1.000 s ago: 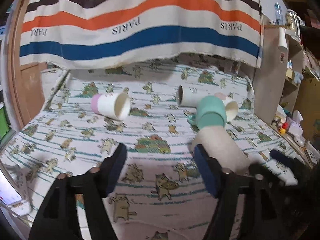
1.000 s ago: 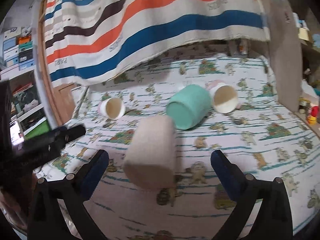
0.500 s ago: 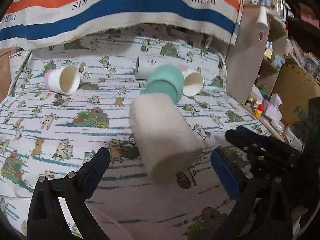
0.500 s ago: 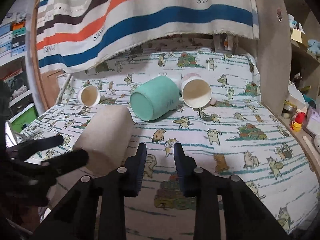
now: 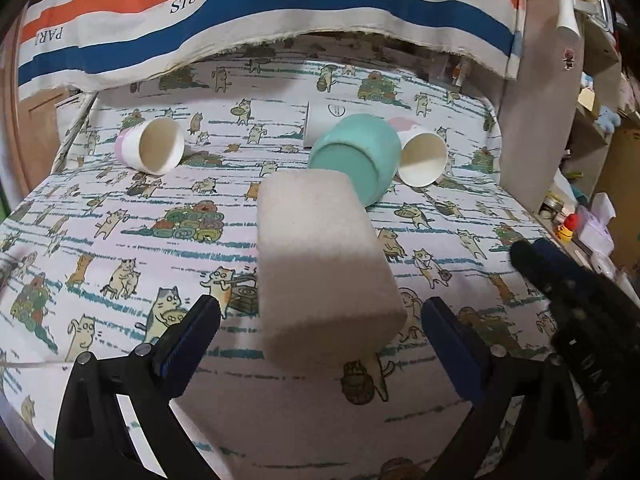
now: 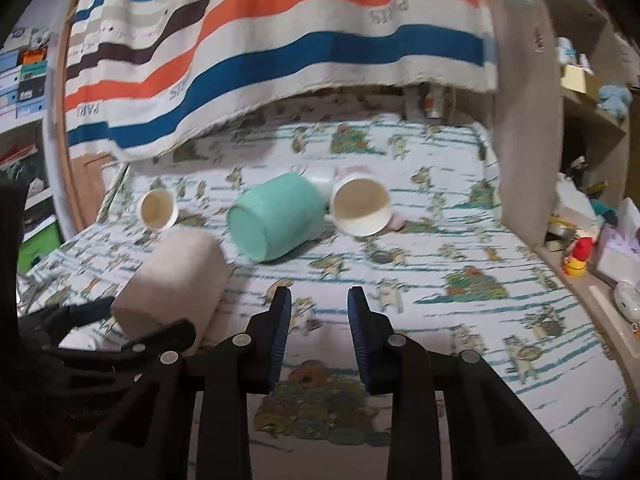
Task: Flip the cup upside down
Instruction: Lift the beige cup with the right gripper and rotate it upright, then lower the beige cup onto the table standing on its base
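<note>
A beige cup (image 5: 324, 264) lies on its side on the cat-print cloth, its closed base toward me; it also shows in the right wrist view (image 6: 176, 276). My left gripper (image 5: 320, 320) is open, its fingers on either side of the cup's near end without touching it. My right gripper (image 6: 318, 312) is empty, with a narrow gap between its jaws, to the right of the beige cup. A teal cup (image 5: 356, 158) (image 6: 276, 216) lies on its side behind it.
A white paper cup with a pink base (image 5: 154, 150) lies at the far left. Two more paper cups (image 5: 422, 154) lie beside the teal one. A striped cloth (image 5: 280, 8) hangs at the back. A board (image 5: 532, 92) and cluttered shelves stand at the right.
My left gripper has swung right and opened wider, so the beige cup now sits between its fingers. My right gripper has narrowed and moved off to the cup's right.
</note>
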{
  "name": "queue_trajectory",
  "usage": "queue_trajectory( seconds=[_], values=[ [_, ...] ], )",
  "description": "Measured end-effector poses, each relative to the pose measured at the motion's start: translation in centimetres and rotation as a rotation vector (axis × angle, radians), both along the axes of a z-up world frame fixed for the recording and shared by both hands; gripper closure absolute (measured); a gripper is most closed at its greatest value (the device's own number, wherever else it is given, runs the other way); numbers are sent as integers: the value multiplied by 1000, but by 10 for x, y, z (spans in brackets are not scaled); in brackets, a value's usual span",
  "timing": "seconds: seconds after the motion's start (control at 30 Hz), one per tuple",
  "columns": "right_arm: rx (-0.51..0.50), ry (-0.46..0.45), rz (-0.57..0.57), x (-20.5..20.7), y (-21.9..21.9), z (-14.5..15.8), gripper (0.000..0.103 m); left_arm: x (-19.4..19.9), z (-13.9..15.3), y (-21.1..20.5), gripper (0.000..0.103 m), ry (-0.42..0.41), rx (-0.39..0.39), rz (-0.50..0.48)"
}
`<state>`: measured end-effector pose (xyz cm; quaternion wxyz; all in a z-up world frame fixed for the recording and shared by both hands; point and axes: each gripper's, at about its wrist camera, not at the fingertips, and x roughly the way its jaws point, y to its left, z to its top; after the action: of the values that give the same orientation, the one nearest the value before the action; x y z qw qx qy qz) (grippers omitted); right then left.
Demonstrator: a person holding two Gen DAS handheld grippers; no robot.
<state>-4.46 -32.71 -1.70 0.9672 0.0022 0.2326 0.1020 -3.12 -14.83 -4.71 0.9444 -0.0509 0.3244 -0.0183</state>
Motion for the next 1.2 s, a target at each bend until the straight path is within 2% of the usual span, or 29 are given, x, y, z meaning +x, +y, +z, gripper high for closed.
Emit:
queue_trajectory(
  seconds=[0.03, 0.1, 0.2, 0.37, 0.43, 0.57, 0.7, 0.77, 0.9, 1.0, 1.2],
  values=[
    [1, 1, -2, 0, -2, 0, 72, 0, -1, -2, 5, -2, 7, 4],
    [-4, 5, -9, 1, -6, 1, 72, 1, -4, -5, 19, 0, 17, 3],
    [-5, 13, -11, 2, -8, 0, 72, 2, -8, -7, 33, 19, 8, -2],
    [16, 25, -20, 3, -9, -3, 64, -1, -9, -9, 33, 10, 16, -9],
    [14, 24, -20, 3, -7, -3, 56, -4, -8, -9, 33, -1, 21, -8],
    [-5, 12, -18, 3, -2, -1, 56, -10, 1, -6, 35, -41, 50, -4],
    [-4, 5, -12, 3, 2, 1, 56, -19, 19, -3, 36, -118, 113, 1],
    [-4, 5, -11, 4, 4, 2, 56, -19, 29, 2, 36, -135, 114, -11],
    [-7, 5, -5, 4, 9, 2, 56, -7, 44, 11, 37, -129, 122, -60],
    [-13, 6, -2, 4, 11, 3, 56, 6, 47, 12, 37, -109, 161, -81],
    [-14, 7, -6, 4, 11, 4, 55, 14, 47, 12, 37, -106, 160, -97]
  ],
)
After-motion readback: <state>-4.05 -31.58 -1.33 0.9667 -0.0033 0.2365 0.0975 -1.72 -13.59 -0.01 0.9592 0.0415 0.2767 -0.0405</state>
